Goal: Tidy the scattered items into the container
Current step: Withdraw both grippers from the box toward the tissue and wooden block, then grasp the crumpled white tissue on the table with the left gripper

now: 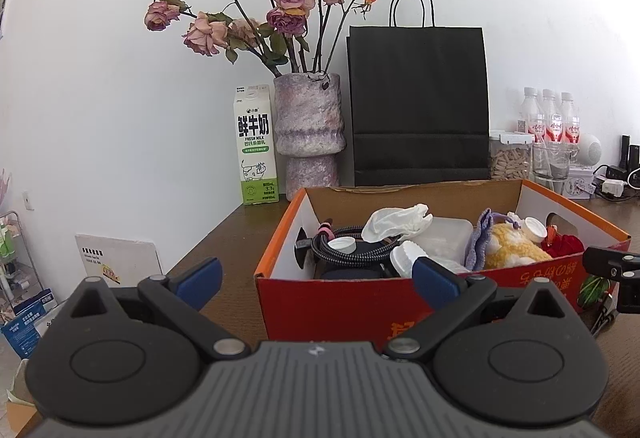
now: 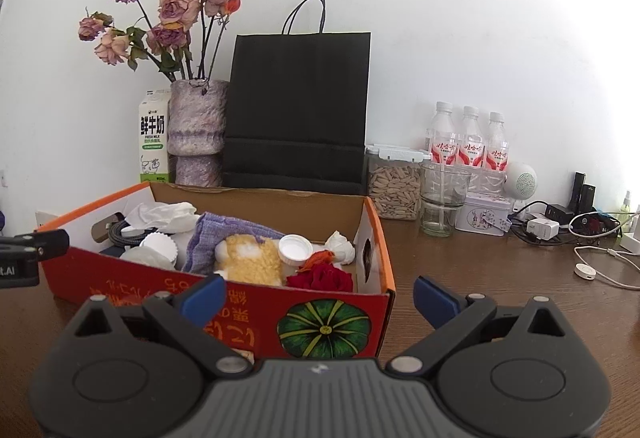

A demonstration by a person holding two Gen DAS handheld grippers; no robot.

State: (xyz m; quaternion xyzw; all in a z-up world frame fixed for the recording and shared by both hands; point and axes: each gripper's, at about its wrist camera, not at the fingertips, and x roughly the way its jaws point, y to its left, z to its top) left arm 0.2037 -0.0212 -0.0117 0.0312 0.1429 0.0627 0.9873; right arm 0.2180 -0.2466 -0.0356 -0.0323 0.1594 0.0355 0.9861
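Left claw (image 1: 318,280) and right claw (image 2: 318,296), both spread wide and empty, held in front of the box (image 2: 240,302). The box, a red-and-orange carton, stands open-topped on the brown worktop (image 2: 500,298); its long axis runs left to right, parallel to the wall, with a pumpkin print on its near side. Inside lie a coiled cable (image 1: 352,244), white tissue (image 1: 396,222), purple cloth (image 2: 224,234), yellow plush (image 2: 252,262), white cap (image 2: 295,248) and red rose (image 2: 322,278). Behind the box stand a milk carton (image 1: 256,146), a vase (image 1: 310,126) of dried roses and a black bag (image 1: 418,102), all upright. Right of the box: a jar (image 2: 394,190), a glass (image 2: 442,198) and three bottles (image 2: 468,142).
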